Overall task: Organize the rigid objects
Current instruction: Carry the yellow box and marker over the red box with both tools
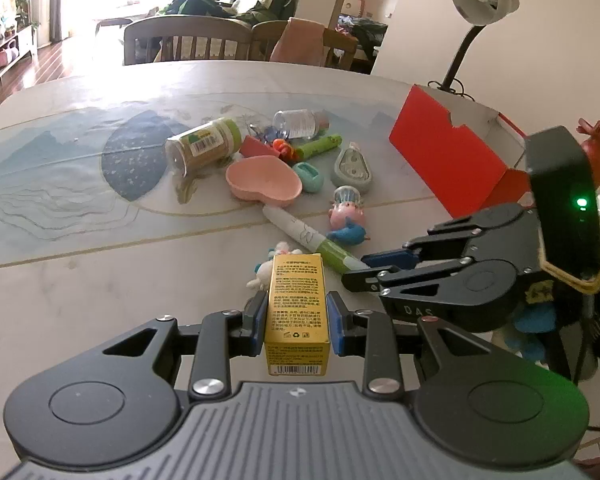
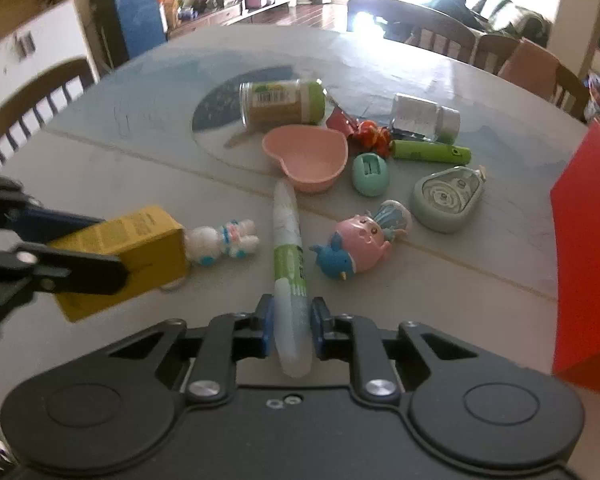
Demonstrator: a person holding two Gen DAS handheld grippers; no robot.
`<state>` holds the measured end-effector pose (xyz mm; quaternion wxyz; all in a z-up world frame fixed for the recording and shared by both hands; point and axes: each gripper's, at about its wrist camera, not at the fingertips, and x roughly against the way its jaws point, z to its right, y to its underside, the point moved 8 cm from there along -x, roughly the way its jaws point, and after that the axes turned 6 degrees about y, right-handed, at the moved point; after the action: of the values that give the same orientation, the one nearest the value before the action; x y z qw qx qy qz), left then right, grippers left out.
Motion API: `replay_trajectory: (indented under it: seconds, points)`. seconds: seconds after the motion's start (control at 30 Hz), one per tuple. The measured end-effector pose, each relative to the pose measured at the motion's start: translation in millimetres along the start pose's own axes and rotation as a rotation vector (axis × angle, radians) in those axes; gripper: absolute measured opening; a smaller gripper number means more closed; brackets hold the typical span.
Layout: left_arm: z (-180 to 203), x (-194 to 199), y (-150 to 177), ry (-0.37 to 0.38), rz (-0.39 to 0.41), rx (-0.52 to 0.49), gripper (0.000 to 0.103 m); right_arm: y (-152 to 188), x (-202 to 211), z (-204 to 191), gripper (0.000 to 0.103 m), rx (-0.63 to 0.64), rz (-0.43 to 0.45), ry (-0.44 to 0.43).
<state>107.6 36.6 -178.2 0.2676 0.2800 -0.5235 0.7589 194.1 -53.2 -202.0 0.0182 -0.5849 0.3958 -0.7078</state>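
The left gripper (image 1: 298,316) pinches the yellow box (image 1: 298,312) low in the middle of the left wrist view. The right gripper (image 2: 291,320) pinches the green and white marker (image 2: 289,256) near one end, low in the middle of the right wrist view.

The marker is long and held near one end, so I think it could swing or slip out when it goes up. Its far end lies near the pink heart bowl (image 2: 306,158) and could bump it. The two grippers are close together and could knock each other. The box could hit the white bunny toy (image 2: 224,242) just beside it.

On the tabletop (image 2: 140,168) I count two jars, one box, one marker, one bowl, one bunny, one pink and blue bird toy (image 2: 356,246) and one green tube (image 2: 430,150). The red box (image 1: 448,152) for the things stands at the right.
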Motion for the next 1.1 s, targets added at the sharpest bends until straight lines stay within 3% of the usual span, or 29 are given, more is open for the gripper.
replay_trajectory:
  seconds: [0.4, 0.73, 1.1]
  points:
    - [14, 9, -32, -0.002, 0.045, 0.039, 0.03, -11, 69, 27, 0.017, -0.203, 0.067, -0.124]
    - [63, -6, -76, 0.024, 0.074, -0.012, 0.03, -33, 117, 95, 0.017, -0.296, 0.188, -0.113]
    - [140, -44, -133, 0.089, 0.086, -0.079, 0.03, -56, 165, 197, 0.017, -0.357, 0.344, -0.032]
